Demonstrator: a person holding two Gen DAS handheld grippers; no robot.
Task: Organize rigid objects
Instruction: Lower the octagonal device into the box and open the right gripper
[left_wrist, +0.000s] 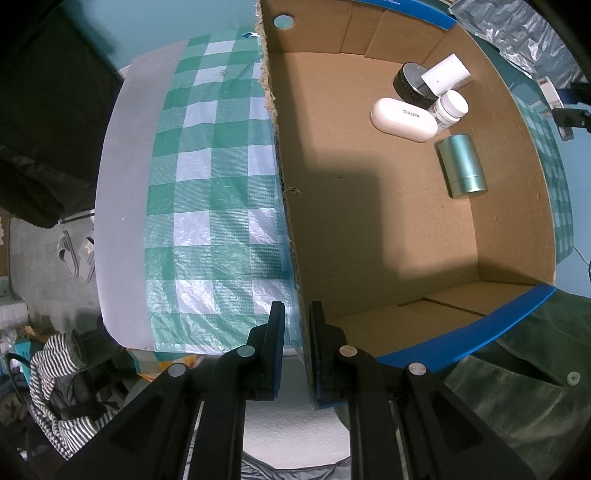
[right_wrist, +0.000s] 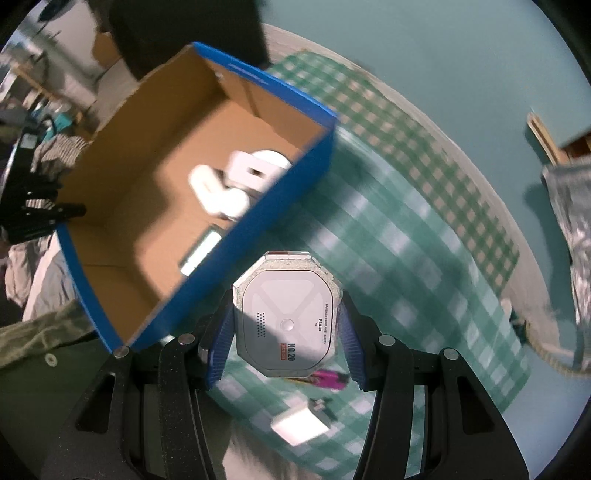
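Note:
My left gripper (left_wrist: 296, 314) is shut on the left wall of the cardboard box (left_wrist: 284, 192), one finger outside it and one inside. On the box floor at the far right lie a white oval case (left_wrist: 403, 119), a white pill bottle (left_wrist: 450, 108), a black round object (left_wrist: 412, 85), a white packet (left_wrist: 445, 75) and a teal metal canister (left_wrist: 463, 167). My right gripper (right_wrist: 286, 295) is shut on a grey octagonal device (right_wrist: 287, 319) marked NO.20, lifted over the checked cloth just right of the box's blue wall (right_wrist: 236, 251).
The green-and-white checked cloth (left_wrist: 207, 177) covers the table. A white charger plug (right_wrist: 301, 426) and a pink item (right_wrist: 330, 379) lie on the cloth (right_wrist: 406, 236) below the held device. A silver bag (right_wrist: 572, 206) and a rope sit at the right. Slippers (left_wrist: 75, 254) and striped clothing lie on the floor.

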